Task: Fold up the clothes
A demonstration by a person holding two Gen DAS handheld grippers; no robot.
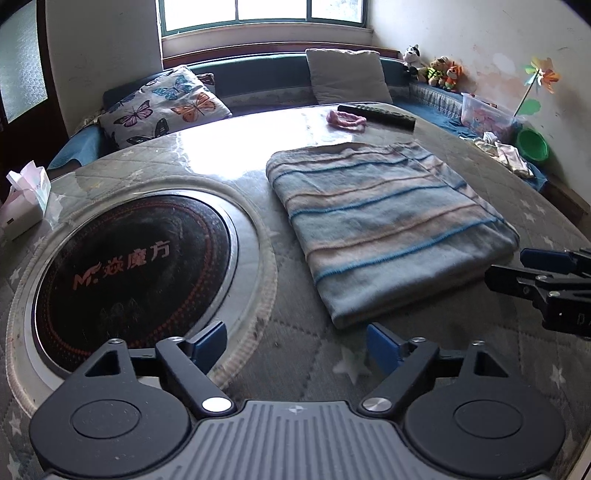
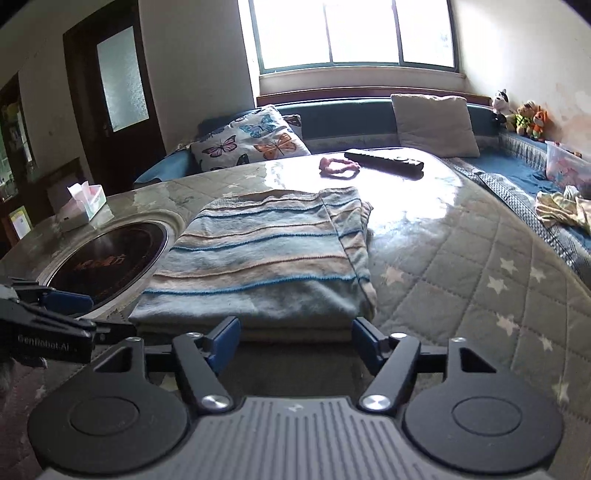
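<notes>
- Daylight from window (image 1: 258, 14) at back; panes blown out white in both views.
- Strong glare on glossy table cover (image 2: 413, 192), washes out the quilting there.
- Room sides dim; door (image 2: 110, 92) dark against the backlight.
- Near edge of folded garment (image 2: 258, 258) in shade.
- Heavy fisheye bending, black corner vignette.
- Focus mostly sharp, mild softness at the rims.

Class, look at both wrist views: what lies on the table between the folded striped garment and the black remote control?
Only glossy quilted table cover separates the folded blue-and-beige striped garment from the black remote control; the pink hair scrunchie sits beside the remote. The right wrist view shows this best.
</notes>
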